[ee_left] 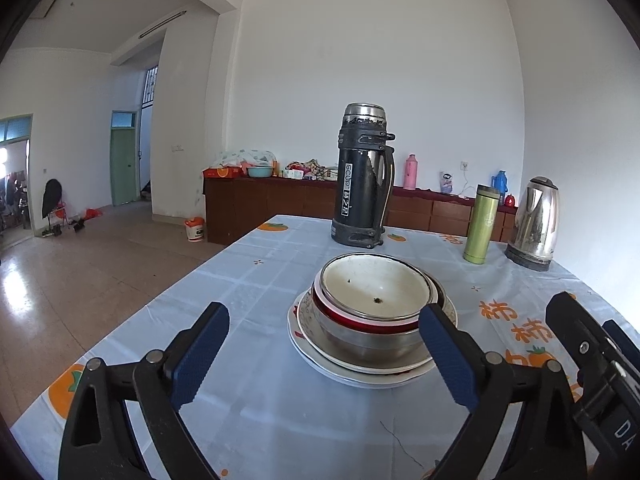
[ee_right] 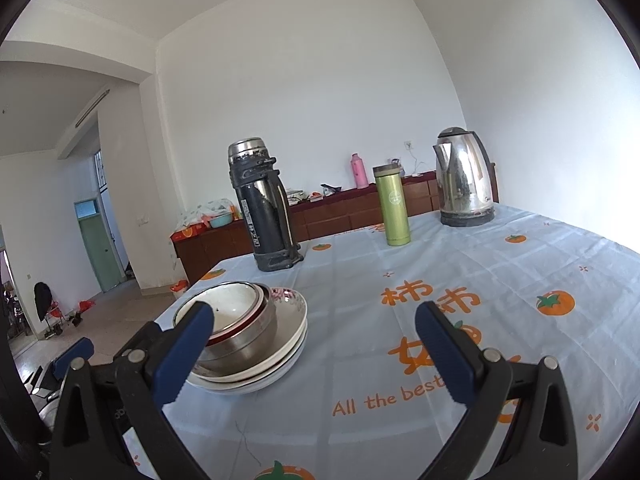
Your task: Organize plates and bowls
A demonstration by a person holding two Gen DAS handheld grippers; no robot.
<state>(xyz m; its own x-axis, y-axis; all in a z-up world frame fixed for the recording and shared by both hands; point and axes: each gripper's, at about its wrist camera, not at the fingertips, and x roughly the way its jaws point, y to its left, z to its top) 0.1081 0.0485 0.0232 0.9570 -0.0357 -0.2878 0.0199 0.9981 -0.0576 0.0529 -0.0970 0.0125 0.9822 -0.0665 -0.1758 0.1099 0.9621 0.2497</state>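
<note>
A stack of dishes stands on the table: white plates (ee_left: 356,368) at the bottom, then a steel bowl (ee_left: 368,340), a red-rimmed bowl (ee_left: 352,317) and a white bowl (ee_left: 372,286) on top. The stack also shows in the right wrist view (ee_right: 256,344), with a flowered plate rim (ee_right: 288,296). My left gripper (ee_left: 324,332) is open and empty, just in front of the stack. My right gripper (ee_right: 312,328) is open and empty, to the right of the stack. Part of the right gripper (ee_left: 592,360) shows at the left wrist view's right edge.
A black thermos jug (ee_left: 362,178) stands behind the stack. A green flask (ee_left: 481,224) and a steel kettle (ee_left: 536,224) stand at the far right. The tablecloth (ee_right: 460,280) has orange fruit prints. The table's left edge drops to the floor (ee_left: 80,272).
</note>
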